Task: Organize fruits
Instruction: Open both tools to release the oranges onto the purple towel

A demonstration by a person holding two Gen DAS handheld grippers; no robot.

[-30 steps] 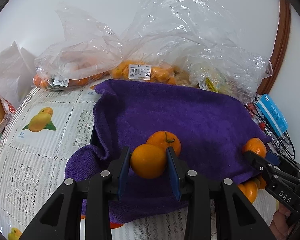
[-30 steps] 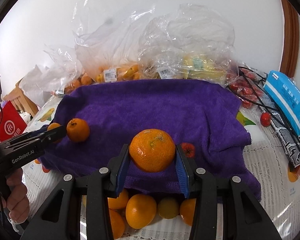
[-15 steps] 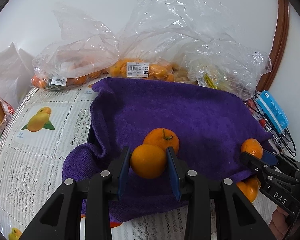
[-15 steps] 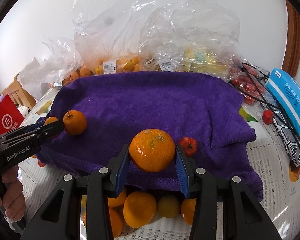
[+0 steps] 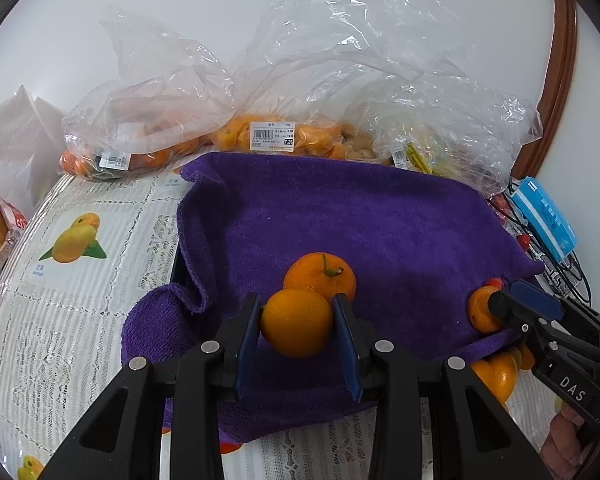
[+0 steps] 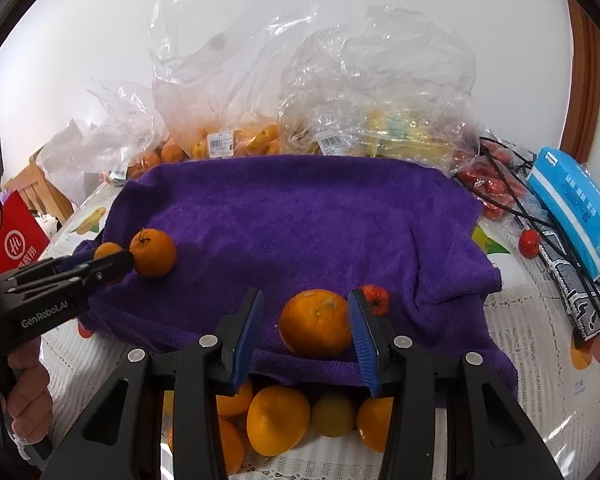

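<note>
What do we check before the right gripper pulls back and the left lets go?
1. Right gripper open: ok.
2. Released orange resting on towel: ok.
3. Both fingers free of that orange: cannot tell, one looks to be touching.
4. Red fruit out of the pull-back path: not ok, beside the finger.
5. Left gripper shut on held orange: ok.
6. Drop spot free: not ok, stemmed orange close behind.

Purple towel [image 6: 300,224]: one. Oranges [image 6: 315,322] on or over it: three. Blue box [image 6: 576,216]: one.
</note>
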